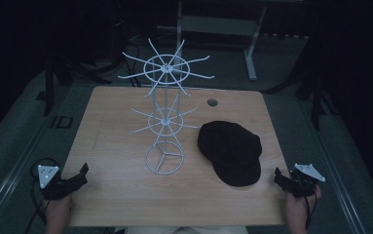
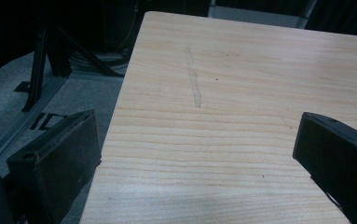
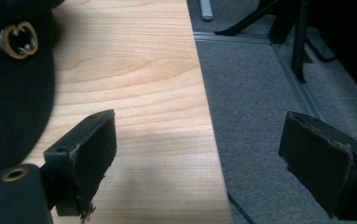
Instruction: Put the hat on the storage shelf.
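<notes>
A black cap (image 1: 231, 152) lies flat on the right half of the wooden table (image 1: 125, 190), its brim toward the near edge; a gold emblem (image 3: 19, 39) shows on it in the right gripper view. A white wire rack (image 1: 164, 117) with two tiers of spokes stands upright at the table's middle. My left gripper (image 1: 82, 174) rests at the near left edge, jaws wide apart over bare wood. At the near right edge my right gripper (image 1: 277, 176) is open, one jaw over the table and one over the floor, just right of the cap (image 3: 8, 93).
A small round hole (image 1: 212, 102) sits in the table's far right part. Grey carpet (image 3: 260, 116) surrounds the table, with dark stand legs (image 2: 41, 65) on the left and right and a pale frame (image 1: 252, 48) beyond the far edge.
</notes>
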`<state>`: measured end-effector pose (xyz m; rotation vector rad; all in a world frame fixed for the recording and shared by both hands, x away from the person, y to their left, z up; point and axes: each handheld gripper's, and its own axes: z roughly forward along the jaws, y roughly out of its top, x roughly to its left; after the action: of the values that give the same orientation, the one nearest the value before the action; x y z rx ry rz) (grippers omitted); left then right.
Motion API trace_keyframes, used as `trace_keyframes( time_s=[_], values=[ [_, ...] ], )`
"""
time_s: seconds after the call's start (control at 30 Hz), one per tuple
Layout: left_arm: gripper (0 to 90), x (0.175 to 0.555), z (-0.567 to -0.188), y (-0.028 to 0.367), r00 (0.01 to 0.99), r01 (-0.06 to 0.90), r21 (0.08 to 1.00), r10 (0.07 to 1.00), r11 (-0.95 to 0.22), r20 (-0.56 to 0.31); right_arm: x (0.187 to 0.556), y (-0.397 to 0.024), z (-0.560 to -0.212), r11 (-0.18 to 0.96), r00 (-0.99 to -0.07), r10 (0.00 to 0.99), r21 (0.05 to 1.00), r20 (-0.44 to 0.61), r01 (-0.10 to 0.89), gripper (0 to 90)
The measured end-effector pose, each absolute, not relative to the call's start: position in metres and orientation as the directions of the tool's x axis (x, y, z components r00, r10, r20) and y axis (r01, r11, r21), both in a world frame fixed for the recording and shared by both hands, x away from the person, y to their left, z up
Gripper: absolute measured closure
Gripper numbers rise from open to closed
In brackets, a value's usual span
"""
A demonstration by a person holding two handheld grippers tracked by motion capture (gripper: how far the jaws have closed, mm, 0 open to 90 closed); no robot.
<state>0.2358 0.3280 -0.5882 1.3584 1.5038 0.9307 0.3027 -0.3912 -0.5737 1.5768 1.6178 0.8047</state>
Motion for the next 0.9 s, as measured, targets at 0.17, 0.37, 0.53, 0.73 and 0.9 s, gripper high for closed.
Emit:
trace_keyframes(
  time_s=[0.17, 0.37, 0.53, 0.73, 0.9],
  values=[
    [1.4, 0.236, -0.588, 0.327, -0.016, 0.331, 0.936, 0.993, 0.119, -0.121, 0.304, -0.397, -0.574, 0.003, 0.008, 1.000, 0.833, -0.009, 0.553, 12.6],
    [1.4, 0.236, -0.588, 0.327, -0.016, 0.334, 0.935, 0.993, 0.117, -0.118, 0.308, -0.401, -0.571, -0.006, -0.035, 0.999, 0.817, 0.033, 0.577, 12.9],
    [1.4, 0.236, -0.588, 0.327, -0.015, 0.334, 0.935, 0.993, 0.117, -0.118, 0.313, -0.395, -0.556, -0.001, -0.068, 0.996, 0.818, 0.049, 0.575, 13.5],
    [1.4, 0.236, -0.588, 0.327, -0.014, 0.334, 0.935, 0.993, 0.116, -0.118, 0.319, -0.381, -0.534, 0.031, -0.116, 0.993, 0.841, 0.037, 0.541, 12.8],
    [1.4, 0.236, -0.588, 0.327, -0.013, 0.335, 0.935, 0.993, 0.116, -0.118, 0.328, -0.363, -0.520, 0.100, -0.159, 0.987, 0.843, -0.018, 0.529, 12.8]
  ],
)
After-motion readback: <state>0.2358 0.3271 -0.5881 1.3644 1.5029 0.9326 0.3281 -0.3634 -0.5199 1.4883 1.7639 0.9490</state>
